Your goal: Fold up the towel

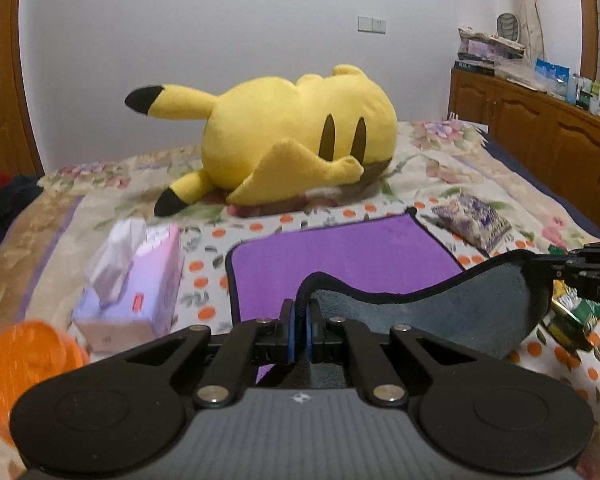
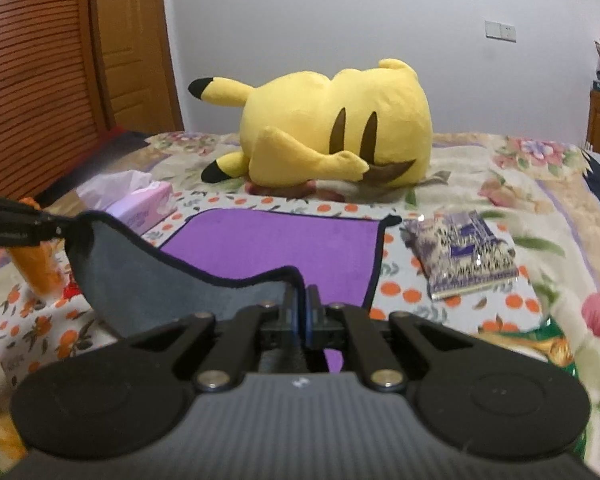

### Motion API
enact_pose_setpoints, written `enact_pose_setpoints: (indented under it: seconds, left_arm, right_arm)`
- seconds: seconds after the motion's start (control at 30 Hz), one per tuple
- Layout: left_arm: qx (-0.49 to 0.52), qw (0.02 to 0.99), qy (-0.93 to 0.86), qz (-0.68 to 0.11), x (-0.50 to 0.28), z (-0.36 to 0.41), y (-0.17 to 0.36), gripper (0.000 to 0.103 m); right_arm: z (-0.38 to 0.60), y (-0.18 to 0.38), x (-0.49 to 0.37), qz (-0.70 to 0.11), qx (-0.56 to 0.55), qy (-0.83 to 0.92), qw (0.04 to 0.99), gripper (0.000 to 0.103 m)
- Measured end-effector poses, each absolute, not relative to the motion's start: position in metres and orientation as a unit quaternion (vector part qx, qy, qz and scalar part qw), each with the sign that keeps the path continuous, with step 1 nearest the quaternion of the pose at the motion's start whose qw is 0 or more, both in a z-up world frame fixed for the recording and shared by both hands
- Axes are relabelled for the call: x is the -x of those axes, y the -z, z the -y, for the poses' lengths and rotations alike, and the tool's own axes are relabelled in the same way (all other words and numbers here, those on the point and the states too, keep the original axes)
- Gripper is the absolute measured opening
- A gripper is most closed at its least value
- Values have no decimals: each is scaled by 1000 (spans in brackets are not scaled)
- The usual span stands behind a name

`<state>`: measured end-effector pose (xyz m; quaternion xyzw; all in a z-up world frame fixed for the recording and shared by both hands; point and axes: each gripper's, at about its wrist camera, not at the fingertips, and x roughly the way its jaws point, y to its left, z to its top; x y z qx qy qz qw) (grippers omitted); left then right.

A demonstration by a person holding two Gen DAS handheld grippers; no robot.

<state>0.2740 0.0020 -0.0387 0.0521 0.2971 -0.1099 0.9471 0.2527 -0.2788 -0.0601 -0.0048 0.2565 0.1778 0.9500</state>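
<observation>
White walls and wooden cupboards frame the bed (image 1: pixel 440 168), spread with a floral quilt. On it lies a yellow plush (image 1: pixel 296 140), and in front of that the purple towel (image 1: pixel 340 256), flanked by a tissue box (image 1: pixel 136 280) and a snack packet (image 2: pixel 460 256). The towel's near edge is raised off the bed, grey underside showing, its far half flat. The left claw (image 1: pixel 300 320) and the right claw (image 2: pixel 302 312) are each closed on a near corner. I judge the first fold begun: the raised edge has not yet reached the far edge.
</observation>
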Motion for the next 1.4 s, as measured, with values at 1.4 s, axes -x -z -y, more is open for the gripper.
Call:
enact_pose_setpoints:
  seconds: [1.4]
  left_arm:
    - [-47,962,5,-268,-428,4,44,9]
  right_arm:
    - [259,54,-390,-217,122,-154,956,3]
